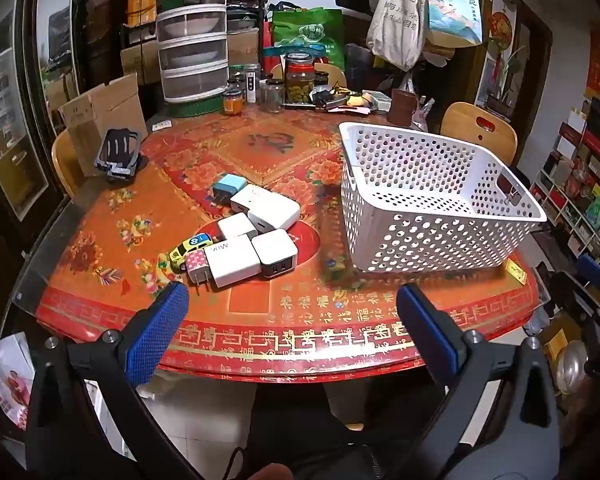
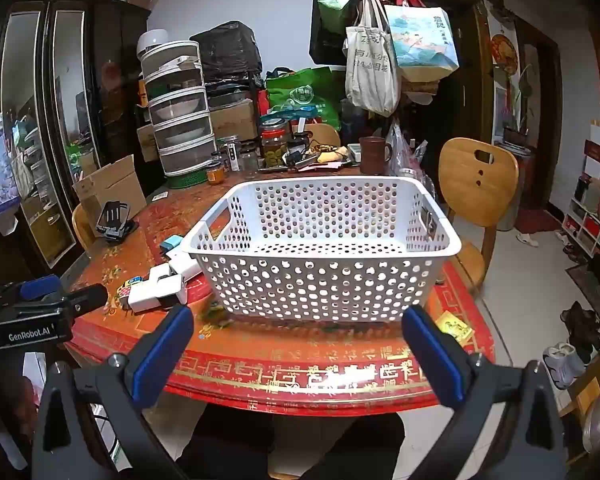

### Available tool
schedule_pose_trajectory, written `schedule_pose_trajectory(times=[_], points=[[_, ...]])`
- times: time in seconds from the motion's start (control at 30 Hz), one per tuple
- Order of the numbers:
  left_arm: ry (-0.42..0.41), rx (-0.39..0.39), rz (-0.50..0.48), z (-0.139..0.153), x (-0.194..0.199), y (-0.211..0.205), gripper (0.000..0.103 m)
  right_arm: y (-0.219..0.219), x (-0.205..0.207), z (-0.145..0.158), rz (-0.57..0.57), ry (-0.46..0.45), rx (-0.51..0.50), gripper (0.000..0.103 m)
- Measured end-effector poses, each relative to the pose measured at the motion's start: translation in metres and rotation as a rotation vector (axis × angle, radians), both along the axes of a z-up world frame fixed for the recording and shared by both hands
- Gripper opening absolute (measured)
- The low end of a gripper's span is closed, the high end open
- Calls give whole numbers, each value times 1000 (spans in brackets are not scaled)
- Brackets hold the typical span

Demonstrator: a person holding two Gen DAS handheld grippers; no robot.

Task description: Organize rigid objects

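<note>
The left gripper [image 1: 292, 292] hangs above the near edge of the round table [image 1: 300, 344], tilted down, w/ its blue pads far apart and nothing between them. The right gripper [image 2: 298, 312] is in the same state: jaws wide open, empty, pointing down toward the white perforated basket [image 2: 320, 280].

The basket stands upright on the right part of the table and it has nothing inside. In the left wrist view it is to the right of a small group of objects, not touching them.

That group lies near the middle of the table, on the red floral cover. It has several white charger blocks [image 1: 274, 210] packed close together, some touching each other. One white charger w/ metal prongs [image 1: 230, 260] is the nearest to the left gripper. A pink dotted plug [image 1: 196, 261] touches its left side. A light blue plug [image 1: 229, 185] is at the far end of the group. A yellow toy car [image 1: 188, 250] is just beside the pink one, on the left.

Further left a dark phone stand [image 1: 118, 154] sits near a cardboard box [image 1: 104, 120]. At the back of the table are glass jars [image 1: 299, 80], a stack of clear food covers [image 1: 192, 40] and a brown mug [image 2: 374, 154]. A wooden chair [image 2: 478, 180] stands behind the basket, on the right.
</note>
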State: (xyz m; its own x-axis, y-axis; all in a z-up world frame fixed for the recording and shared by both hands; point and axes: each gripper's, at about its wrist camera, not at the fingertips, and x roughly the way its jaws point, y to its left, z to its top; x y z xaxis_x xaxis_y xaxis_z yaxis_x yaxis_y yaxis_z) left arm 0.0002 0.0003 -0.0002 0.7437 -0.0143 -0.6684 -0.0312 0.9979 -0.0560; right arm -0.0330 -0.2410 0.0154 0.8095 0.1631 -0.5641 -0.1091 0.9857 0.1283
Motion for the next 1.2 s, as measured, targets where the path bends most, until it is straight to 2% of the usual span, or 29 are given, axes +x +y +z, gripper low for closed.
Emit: schedule_pose_trajectory(times=[0.27, 0.3, 1.2], points=[[-5, 52, -11, -4, -3, -23, 102, 0, 0, 0, -1, -4, -2, 103], [4, 28, -3, -3, -2, -14, 102, 0, 0, 0, 0, -4, -3, 103], [9, 18, -10, -6, 3, -5, 102, 0, 0, 0, -1, -3, 0, 103]])
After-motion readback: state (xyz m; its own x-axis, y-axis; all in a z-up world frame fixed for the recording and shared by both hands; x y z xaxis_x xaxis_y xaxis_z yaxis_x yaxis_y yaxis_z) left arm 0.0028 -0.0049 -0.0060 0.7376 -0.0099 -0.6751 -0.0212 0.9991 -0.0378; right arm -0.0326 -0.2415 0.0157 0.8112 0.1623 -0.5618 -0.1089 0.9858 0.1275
